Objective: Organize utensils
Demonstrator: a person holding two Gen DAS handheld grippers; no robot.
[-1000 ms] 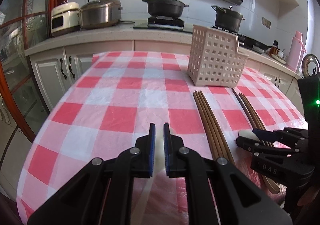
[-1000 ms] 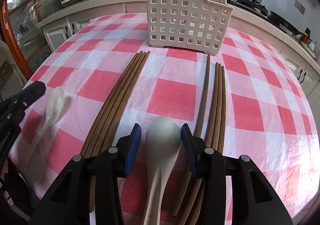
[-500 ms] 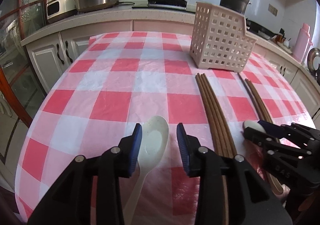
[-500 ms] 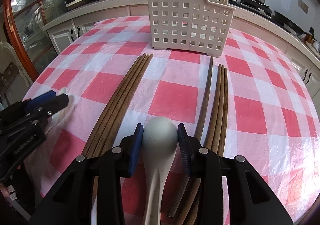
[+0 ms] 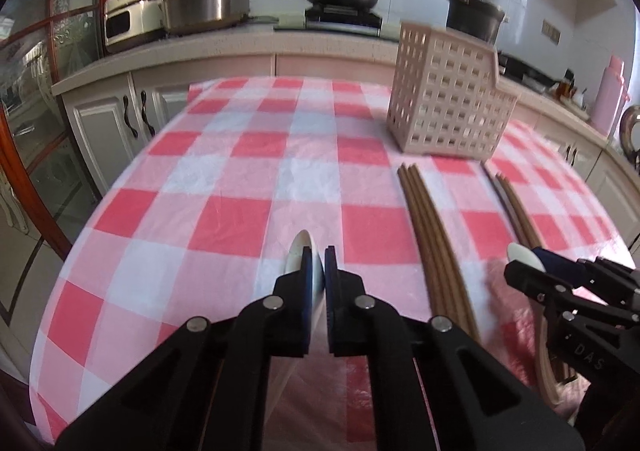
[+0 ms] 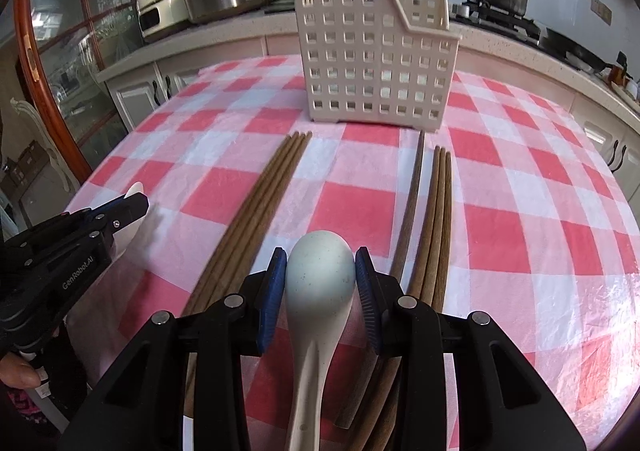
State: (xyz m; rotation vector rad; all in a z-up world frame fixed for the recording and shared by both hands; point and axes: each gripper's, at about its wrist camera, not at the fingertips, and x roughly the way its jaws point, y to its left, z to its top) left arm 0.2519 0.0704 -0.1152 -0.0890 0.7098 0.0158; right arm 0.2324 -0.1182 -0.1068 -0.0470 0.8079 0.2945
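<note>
Near the table's [image 5: 224, 187] left front edge, my left gripper [image 5: 316, 267] has its jaws nearly pressed together, pinching a white spoon [image 5: 298, 251] turned on edge, its bowl poking out past the blue pads [image 5: 307, 271]. To its right, four brown chopsticks [image 6: 256, 211] lie side by side, running from the front edge toward the basket [image 6: 376, 63], which stands upright near the far edge. Next comes my right gripper [image 6: 320, 279] at the front edge, jaws spread about a pale spoon's [image 6: 320, 275] bowl, pads touching its sides, the handle trailing back between my fingers. Further right lies a second bundle of chopsticks [image 6: 436, 211], also pointing at the basket.
</note>
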